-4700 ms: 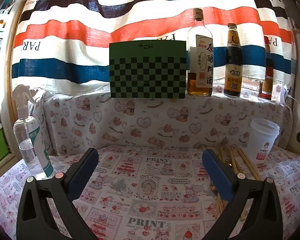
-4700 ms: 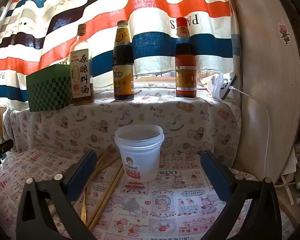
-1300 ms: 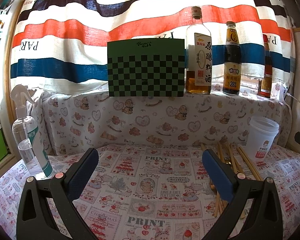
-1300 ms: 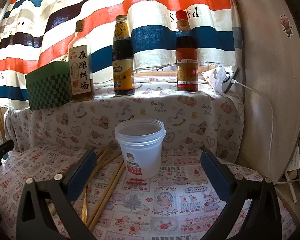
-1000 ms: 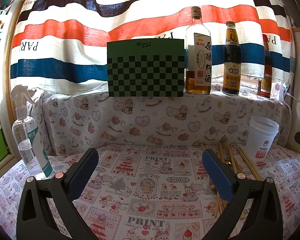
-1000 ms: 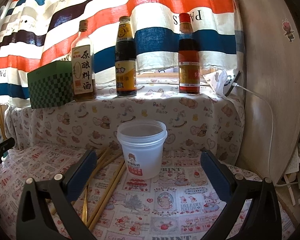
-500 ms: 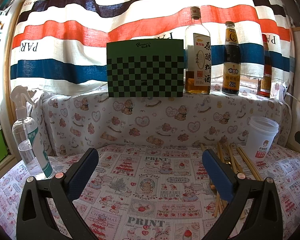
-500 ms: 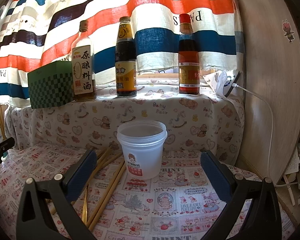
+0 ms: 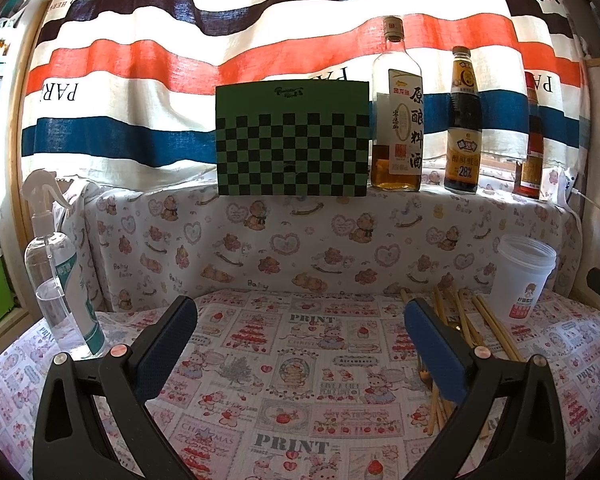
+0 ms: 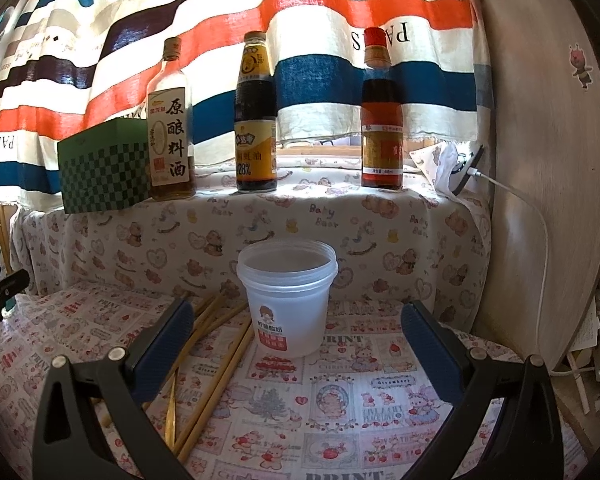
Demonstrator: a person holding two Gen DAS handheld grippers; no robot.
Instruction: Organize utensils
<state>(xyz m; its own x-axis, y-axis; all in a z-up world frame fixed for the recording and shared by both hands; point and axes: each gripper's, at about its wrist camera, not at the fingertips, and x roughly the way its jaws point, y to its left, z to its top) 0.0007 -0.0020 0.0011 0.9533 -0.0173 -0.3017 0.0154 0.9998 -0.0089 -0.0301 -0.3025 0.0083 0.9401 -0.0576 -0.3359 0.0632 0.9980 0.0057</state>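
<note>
Several wooden chopsticks (image 10: 220, 360) lie on the printed tablecloth, left of a white plastic cup (image 10: 287, 300) that stands upright and looks empty. In the left wrist view the chopsticks (image 9: 492, 328) lie at the right, partly behind my right finger, with the cup (image 9: 524, 280) beyond them. A thin gold utensil (image 10: 171, 408) lies among the chopsticks. My left gripper (image 9: 300, 320) is open and empty above the cloth. My right gripper (image 10: 296, 328) is open and empty, with the cup straight ahead between its fingers.
A spray bottle (image 9: 60, 280) stands at the far left. On the ledge behind stand a green checkered box (image 9: 292, 140) and three sauce bottles (image 10: 256, 120). A wooden panel (image 10: 540, 160) with a white cable closes the right side.
Both views have shifted only slightly. The right gripper has drifted a little, so the cup sits slightly more central. Nothing was taken hold of or moved.
</note>
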